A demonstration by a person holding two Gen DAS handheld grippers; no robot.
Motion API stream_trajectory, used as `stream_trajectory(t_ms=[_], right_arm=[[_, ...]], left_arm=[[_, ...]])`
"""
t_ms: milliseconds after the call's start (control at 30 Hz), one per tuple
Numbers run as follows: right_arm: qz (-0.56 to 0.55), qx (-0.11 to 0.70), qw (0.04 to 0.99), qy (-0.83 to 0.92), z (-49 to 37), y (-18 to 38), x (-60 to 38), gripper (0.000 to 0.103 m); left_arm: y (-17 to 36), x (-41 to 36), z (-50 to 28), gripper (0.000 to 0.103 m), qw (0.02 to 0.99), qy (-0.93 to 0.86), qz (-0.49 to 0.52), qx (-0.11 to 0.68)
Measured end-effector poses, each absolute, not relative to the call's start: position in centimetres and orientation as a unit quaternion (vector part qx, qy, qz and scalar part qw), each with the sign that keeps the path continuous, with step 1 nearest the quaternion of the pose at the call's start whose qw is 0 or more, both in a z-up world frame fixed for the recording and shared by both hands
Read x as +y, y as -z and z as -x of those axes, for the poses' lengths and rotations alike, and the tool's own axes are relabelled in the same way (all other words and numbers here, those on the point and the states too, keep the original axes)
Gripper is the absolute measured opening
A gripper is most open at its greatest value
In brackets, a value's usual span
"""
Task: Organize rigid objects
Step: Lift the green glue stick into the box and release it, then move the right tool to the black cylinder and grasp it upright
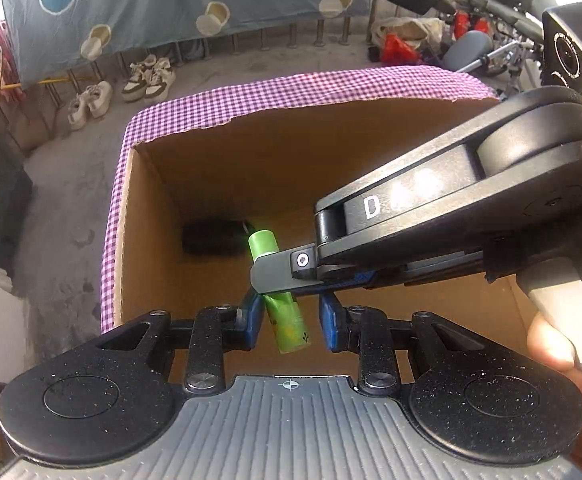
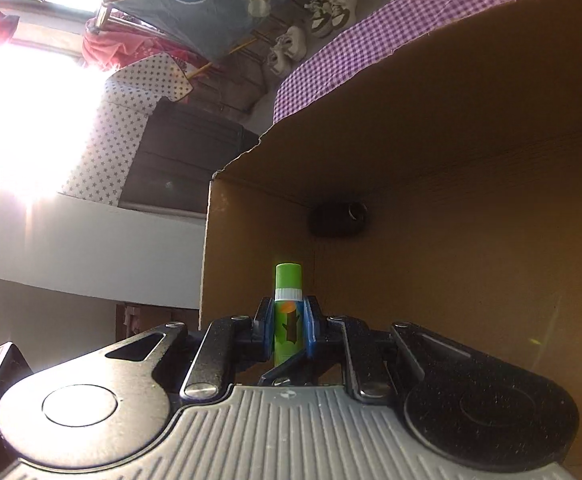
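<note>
Nearest to me, the right hand-held gripper (image 2: 288, 330) is clamping a green glue stick (image 2: 287, 312) between its blue pads, the capped end poking out past the fingertips toward twelve o'clock. In the left wrist view that same green glue stick (image 1: 287, 312) is hanging tilted, its cap toward eleven o'clock and its base toward five, pinched by the right hand-held gripper (image 1: 269, 278) reaching in from three o'clock. The left hand-held gripper (image 1: 289, 320) is sitting just beneath it with its blue fingers (image 1: 251, 322) standing a little apart on either side of the stick, not pressing on it as far as I can see. A person's hand (image 1: 567, 364) is wrapping the handle at four o'clock. Beyond the tools, an open cardboard box (image 1: 371, 152) is gaping wide, its outside covered in purple checked cloth (image 1: 311, 88), and the stick is being held over its inside. Down on the box floor, near the far left corner at eleven o'clock, a dark object (image 1: 213, 238) is lying, too shadowed to identify. Farther off, pairs of shoes (image 1: 131, 84) are sitting on the concrete floor below a blue hanging sheet (image 1: 171, 4).
</note>
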State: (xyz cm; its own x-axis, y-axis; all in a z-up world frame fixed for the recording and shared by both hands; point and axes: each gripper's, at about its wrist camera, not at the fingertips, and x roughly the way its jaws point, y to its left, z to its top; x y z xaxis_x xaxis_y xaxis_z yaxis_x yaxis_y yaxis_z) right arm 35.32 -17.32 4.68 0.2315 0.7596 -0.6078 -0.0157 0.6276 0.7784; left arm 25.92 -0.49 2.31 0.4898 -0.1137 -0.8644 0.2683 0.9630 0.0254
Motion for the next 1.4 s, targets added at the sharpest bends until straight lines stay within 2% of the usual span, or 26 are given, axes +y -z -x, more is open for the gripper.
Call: stream_trajectory(t_ms=[167, 433, 767, 1167, 1267, 1333, 1400], right_arm=[[-0.347, 0.576, 0.694, -0.257, -36.7, -2.6, -16.0, 0.017], [-0.368, 0.585, 0.679, -0.248, -37.1, -1.8, -16.0, 0.018], [-0.377, 0.558, 0.688, -0.271, -35.0, -5.3, -18.8, 0.019], [-0.374, 0.45, 0.74, -0.331, -21.2, -13.8, -29.4, 0.019], [-0.394, 0.42, 0.75, -0.327, -17.1, -13.9, -32.9, 0.022], [-0.408, 0.408, 0.755, -0.311, -14.5, -12.6, -34.5, 0.028], [-0.423, 0.406, 0.759, -0.284, -12.4, -10.3, -35.8, 0.029]], left_arm=[[-1.9, -0.7, -25.9, 0.031, 0.856, 0.087, -0.114, 0.496], [-3.2, 0.0, -24.9, 0.04, 0.863, 0.087, -0.097, 0.488], [-6.6, 1.1, -23.2, 0.051, 0.883, 0.101, -0.048, 0.455], [-10.7, 0.8, -14.1, 0.064, 0.907, 0.182, -0.015, 0.379], [-9.8, -0.6, -11.7, 0.065, 0.901, 0.216, -0.019, 0.375], [-8.7, -1.9, -10.3, 0.065, 0.895, 0.238, -0.024, 0.377], [-7.2, -3.4, -8.8, 0.065, 0.884, 0.263, -0.031, 0.384]])
